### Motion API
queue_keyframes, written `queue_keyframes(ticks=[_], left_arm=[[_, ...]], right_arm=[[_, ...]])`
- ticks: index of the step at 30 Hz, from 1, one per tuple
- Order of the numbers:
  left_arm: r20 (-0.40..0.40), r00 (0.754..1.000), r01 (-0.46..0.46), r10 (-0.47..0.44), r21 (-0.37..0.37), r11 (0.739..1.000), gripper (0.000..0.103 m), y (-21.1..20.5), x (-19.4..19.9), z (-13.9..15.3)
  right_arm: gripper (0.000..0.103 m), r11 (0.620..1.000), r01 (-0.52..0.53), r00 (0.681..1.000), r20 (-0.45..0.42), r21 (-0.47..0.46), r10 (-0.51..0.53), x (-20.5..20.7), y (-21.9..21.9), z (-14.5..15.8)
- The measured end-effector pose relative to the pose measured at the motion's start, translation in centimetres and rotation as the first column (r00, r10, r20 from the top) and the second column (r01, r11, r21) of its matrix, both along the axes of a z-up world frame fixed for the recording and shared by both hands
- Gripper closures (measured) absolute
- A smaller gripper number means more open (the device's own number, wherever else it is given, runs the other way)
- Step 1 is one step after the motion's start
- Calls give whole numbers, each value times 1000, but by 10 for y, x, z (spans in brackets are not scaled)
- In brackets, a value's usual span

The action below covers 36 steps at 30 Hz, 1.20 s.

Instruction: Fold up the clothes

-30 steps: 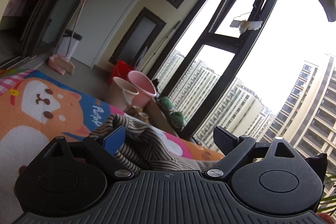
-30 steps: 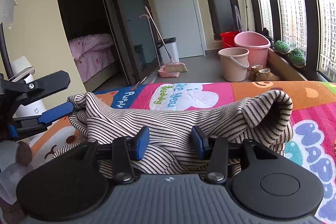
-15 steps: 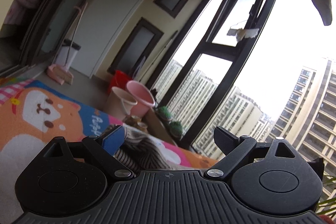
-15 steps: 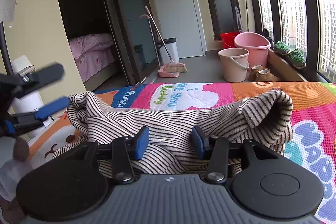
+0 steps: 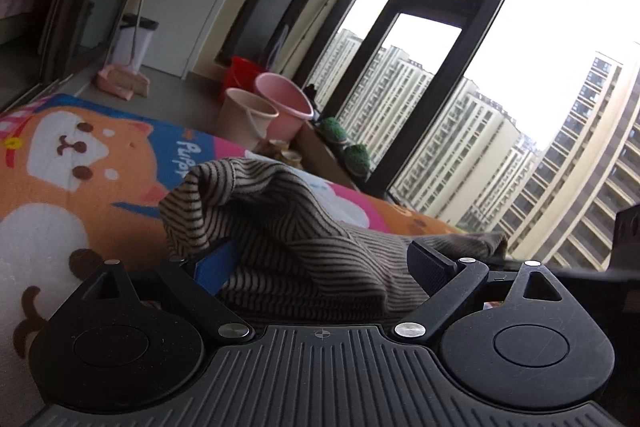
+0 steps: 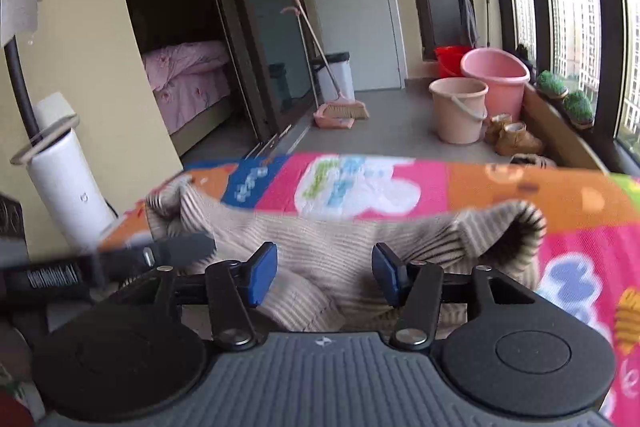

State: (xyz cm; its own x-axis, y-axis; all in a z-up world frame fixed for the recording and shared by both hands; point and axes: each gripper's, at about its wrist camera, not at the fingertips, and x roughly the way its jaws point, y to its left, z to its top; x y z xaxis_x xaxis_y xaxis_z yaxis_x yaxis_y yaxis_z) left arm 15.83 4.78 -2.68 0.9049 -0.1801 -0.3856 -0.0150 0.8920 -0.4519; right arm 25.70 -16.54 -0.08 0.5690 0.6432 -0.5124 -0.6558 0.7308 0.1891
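A beige sweater with dark stripes (image 5: pixel 304 239) lies bunched on a colourful cartoon play mat (image 5: pixel 72 195). My left gripper (image 5: pixel 322 261) stands open and wide, low over the mat. A raised fold of the sweater sits between its fingers and drapes over the left blue pad. In the right wrist view the sweater (image 6: pixel 348 239) stretches across the mat (image 6: pixel 520 191), its open cuff at the right. My right gripper (image 6: pixel 325 277) is opening its jaws, with sweater cloth lying loose between the pads. A blurred left finger (image 6: pixel 188 251) reaches in at the sweater's left end.
Past the mat's far edge stand a beige bucket (image 6: pixel 460 107), a pink bucket (image 6: pixel 496 75), a red bucket (image 6: pixel 450 55), brown boots (image 6: pixel 516 139) and a broom with dustpan (image 6: pixel 340 111). A white cylinder appliance (image 6: pixel 68 183) stands at the left. Tall windows (image 5: pixel 460 67) line the right side.
My left gripper swung back toward the sweater and dipped, so the cloth now fills the space between its fingers. My right gripper rose a little and its jaws widened off the cloth.
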Motion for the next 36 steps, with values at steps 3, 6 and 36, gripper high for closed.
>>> queue_keyframes(ticks=[3, 6, 36], left_arm=[[-16, 1000, 3, -3, 37, 999, 8, -4, 0, 0], [-17, 1000, 10, -10, 27, 1000, 8, -3, -1, -1], [-171, 964, -190, 206, 106, 976, 50, 18, -12, 17]], right_arm=[[50, 998, -40, 999, -10, -41, 40, 19, 18, 4], [50, 992, -90, 996, -34, -89, 87, 41, 41, 4], [87, 996, -40, 999, -15, 75, 42, -16, -42, 14]])
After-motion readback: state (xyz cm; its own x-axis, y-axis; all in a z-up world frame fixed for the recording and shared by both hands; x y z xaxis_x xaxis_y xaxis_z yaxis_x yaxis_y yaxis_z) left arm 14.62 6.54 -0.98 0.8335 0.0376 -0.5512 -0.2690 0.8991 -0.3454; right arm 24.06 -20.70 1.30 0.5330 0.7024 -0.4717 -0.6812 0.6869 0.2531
